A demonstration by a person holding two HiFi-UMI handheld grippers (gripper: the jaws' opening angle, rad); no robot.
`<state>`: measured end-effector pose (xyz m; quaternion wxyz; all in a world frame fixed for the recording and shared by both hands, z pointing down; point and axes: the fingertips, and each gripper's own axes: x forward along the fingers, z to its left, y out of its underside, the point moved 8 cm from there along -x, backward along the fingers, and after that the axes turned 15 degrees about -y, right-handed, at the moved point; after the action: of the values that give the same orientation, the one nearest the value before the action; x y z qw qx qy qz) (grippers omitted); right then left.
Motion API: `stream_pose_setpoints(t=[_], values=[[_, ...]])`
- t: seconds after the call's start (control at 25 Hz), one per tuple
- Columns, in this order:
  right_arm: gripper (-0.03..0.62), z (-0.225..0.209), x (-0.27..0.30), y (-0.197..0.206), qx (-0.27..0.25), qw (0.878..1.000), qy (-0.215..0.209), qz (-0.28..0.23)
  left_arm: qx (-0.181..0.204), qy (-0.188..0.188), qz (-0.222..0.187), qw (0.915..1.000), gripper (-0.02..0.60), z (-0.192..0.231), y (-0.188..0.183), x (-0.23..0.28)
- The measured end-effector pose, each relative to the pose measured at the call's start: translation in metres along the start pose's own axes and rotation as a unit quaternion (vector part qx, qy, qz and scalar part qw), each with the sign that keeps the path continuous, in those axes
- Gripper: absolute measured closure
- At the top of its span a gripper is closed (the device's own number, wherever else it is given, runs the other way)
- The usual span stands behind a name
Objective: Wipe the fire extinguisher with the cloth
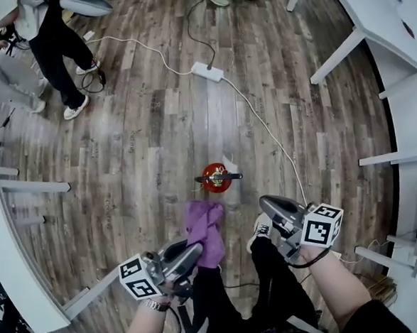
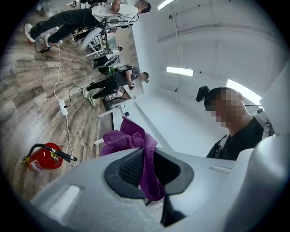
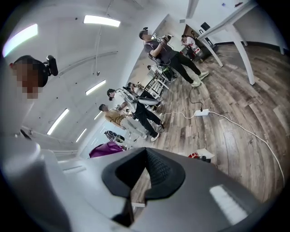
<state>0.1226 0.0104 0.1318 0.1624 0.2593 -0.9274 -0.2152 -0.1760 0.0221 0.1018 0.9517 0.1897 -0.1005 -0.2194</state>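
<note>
The left gripper (image 1: 191, 254) pinches the purple cloth (image 1: 206, 228), the right gripper (image 1: 270, 206) is pressed together empty, so the unheld fire extinguisher (image 1: 215, 177) may tip under wiping.

The person wears black trousers (image 1: 274, 293), a white-and-black trainer (image 1: 261, 228) and a dark sleeve (image 1: 372, 321) on the right arm. A metal-banded watch (image 1: 155, 305) circles the left wrist. Each hand carries a smooth, pale-grey moulded tool. The left tool (image 1: 195, 251) has a white cube (image 1: 139, 277) printed with black square markers at its near end, and a black cable (image 1: 181, 326) runs from it. The right tool (image 1: 266, 203) has a matching cube (image 1: 321, 225) and a black cable loop (image 1: 311, 262). Up close, black ribbed pads (image 2: 131, 168) line each tool's dark recess. A black camera (image 2: 202, 93) sits on the head, above a black top (image 2: 244, 138).
</note>
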Motion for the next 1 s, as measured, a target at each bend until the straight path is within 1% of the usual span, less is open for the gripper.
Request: stream_pose_setpoints(t=[0.12,0.2,0.28,0.36,0.4,0.48,0.56,0.68,0.8,1.0], values=[[0.589,0.055,-0.015,-0.006,0.004,1.000,-0.002,-0.009,-0.010,0.017,0.015,0.9997,0.537,-0.050,-0.005,-0.011],[0.589,0.094,-0.029,-0.001,0.010,1.000,-0.001,-0.017,-0.006,0.021,0.032,0.9992,0.537,-0.083,-0.004,-0.024],[0.589,0.125,-0.031,0.003,-0.003,0.999,-0.001,-0.039,0.015,0.028,0.044,0.9985,0.537,-0.103,-0.013,-0.039],[0.589,0.149,-0.025,0.003,-0.023,0.997,-0.006,-0.068,0.039,0.046,0.053,0.9967,0.537,-0.115,-0.030,-0.051],[0.589,0.163,-0.024,0.007,-0.030,0.996,-0.008,-0.078,0.043,0.055,0.060,0.9957,0.537,-0.123,-0.035,-0.058],[0.589,0.194,-0.024,0.016,-0.045,0.995,-0.009,-0.084,0.047,0.070,0.077,0.9934,0.535,-0.143,-0.037,-0.072],[0.589,0.220,-0.025,0.022,-0.065,0.995,-0.011,-0.079,0.054,0.085,0.092,0.9906,0.537,-0.161,-0.036,-0.078],[0.589,0.244,-0.032,0.038,-0.078,0.994,-0.022,-0.074,0.066,0.097,0.105,0.9874,0.535,-0.180,-0.027,-0.085],[0.589,0.259,-0.044,0.053,-0.086,0.994,-0.022,-0.070,0.066,0.106,0.110,0.9861,0.535,-0.195,-0.011,-0.095],[0.589,0.282,-0.070,0.074,-0.094,0.993,-0.026,-0.068,0.068,0.102,0.110,0.9863,0.535,-0.215,0.024,-0.116]])
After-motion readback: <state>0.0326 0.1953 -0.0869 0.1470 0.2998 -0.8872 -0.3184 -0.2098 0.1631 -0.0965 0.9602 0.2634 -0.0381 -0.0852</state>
